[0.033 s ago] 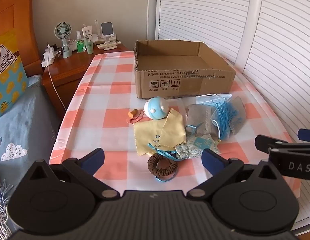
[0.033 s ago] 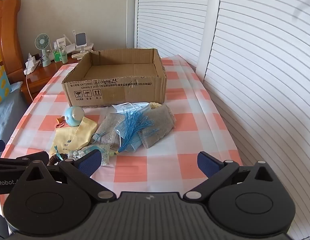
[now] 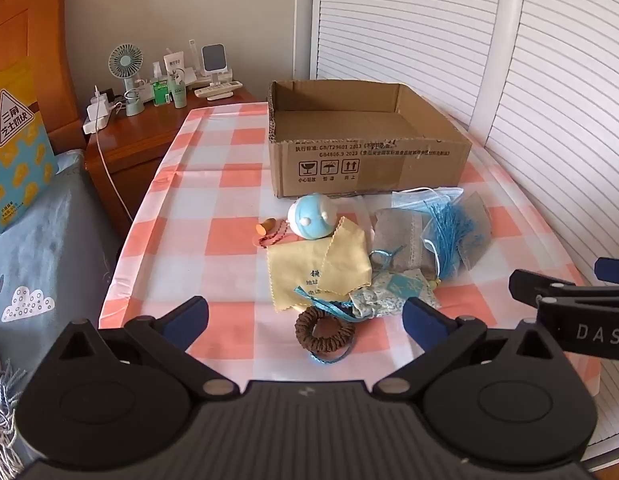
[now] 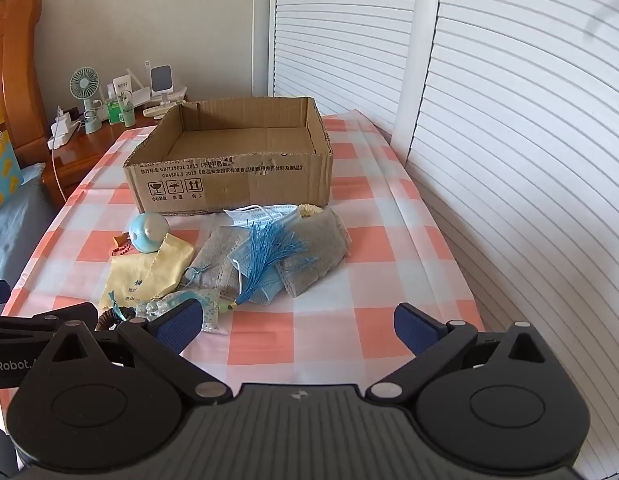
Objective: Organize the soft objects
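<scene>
Both views are bright and evenly lit. Daylight falls on the checked tablecloth (image 3: 237,208) ahead of the claws, apparently from the shuttered side, though the source is not visible. Shadows are soft and short. Fisheye distortion bends the shutter slats (image 4: 529,160) toward the edges. Corners vignette dark. Focus is sharp centrally, slightly soft at the rim.

Left gripper (image 3: 305,318) and right gripper (image 4: 295,326) both hover side by side, jaws spread wide.

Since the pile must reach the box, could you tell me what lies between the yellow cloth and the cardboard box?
In the left wrist view, the blue ball toy lies between the yellow cloth and the cardboard box, its lower edge touching the cloth; otherwise only checkered tablecloth.
</scene>
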`<state>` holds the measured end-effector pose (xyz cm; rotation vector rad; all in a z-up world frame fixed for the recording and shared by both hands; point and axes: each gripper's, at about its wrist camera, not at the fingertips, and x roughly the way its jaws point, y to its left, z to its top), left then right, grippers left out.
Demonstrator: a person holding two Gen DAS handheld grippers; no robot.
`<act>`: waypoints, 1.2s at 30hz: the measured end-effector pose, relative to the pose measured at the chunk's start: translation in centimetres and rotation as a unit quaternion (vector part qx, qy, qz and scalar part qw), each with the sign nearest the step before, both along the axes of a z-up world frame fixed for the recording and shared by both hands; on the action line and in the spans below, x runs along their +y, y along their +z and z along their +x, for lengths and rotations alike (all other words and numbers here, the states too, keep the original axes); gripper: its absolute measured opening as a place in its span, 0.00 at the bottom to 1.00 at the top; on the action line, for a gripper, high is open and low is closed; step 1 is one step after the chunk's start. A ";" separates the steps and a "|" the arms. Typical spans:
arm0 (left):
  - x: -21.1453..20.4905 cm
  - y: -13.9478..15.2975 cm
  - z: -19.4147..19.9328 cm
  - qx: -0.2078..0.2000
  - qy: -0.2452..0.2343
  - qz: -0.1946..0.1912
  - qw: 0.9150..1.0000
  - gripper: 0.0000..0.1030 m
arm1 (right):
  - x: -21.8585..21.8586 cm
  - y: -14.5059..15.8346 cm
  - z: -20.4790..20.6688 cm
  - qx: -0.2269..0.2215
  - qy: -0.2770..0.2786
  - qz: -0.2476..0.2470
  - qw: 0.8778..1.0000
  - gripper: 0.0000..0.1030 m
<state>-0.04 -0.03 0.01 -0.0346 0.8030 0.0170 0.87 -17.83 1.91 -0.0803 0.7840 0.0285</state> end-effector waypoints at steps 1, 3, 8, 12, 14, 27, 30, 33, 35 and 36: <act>0.0 0.0 0.0 0.001 -0.001 -0.001 1.000 0.99 | 0.0 0.0 0.0 0.000 0.000 0.000 1.000 1.00; 0.1 0.0 0.0 0.002 -0.002 -0.002 1.000 0.99 | 0.0 0.0 0.0 0.000 0.000 0.000 1.000 1.00; 0.2 0.1 -0.2 0.001 -0.005 -0.004 1.000 0.99 | -0.1 0.0 0.0 0.000 0.000 0.000 1.000 1.00; -0.2 0.3 -0.6 0.000 0.000 -0.002 1.000 0.99 | -0.1 0.0 0.0 0.001 0.000 0.001 1.000 1.00; -0.1 0.2 -0.3 0.002 -0.001 -0.002 1.000 0.99 | -0.1 0.0 0.0 0.001 0.000 0.001 1.000 1.00; -0.1 0.2 -0.3 0.002 -0.001 -0.001 1.000 0.99 | -0.1 0.1 -0.1 0.000 0.000 0.000 1.000 1.00; -0.1 0.2 -0.3 0.002 -0.001 -0.001 1.000 0.99 | -0.1 0.3 -0.1 0.000 0.000 0.000 1.000 1.00; -0.1 0.2 -0.3 0.002 -0.001 0.000 1.000 0.99 | -0.1 0.3 -0.2 -0.001 0.000 0.000 1.000 1.00; -0.1 0.2 -0.3 0.002 -0.001 0.000 1.000 0.99 | -0.1 0.3 -0.2 -0.001 0.000 0.001 1.000 1.00; -0.1 0.2 -0.4 0.001 -0.001 0.000 1.000 0.99 | -0.1 0.4 -0.2 -0.001 0.000 0.001 1.000 1.00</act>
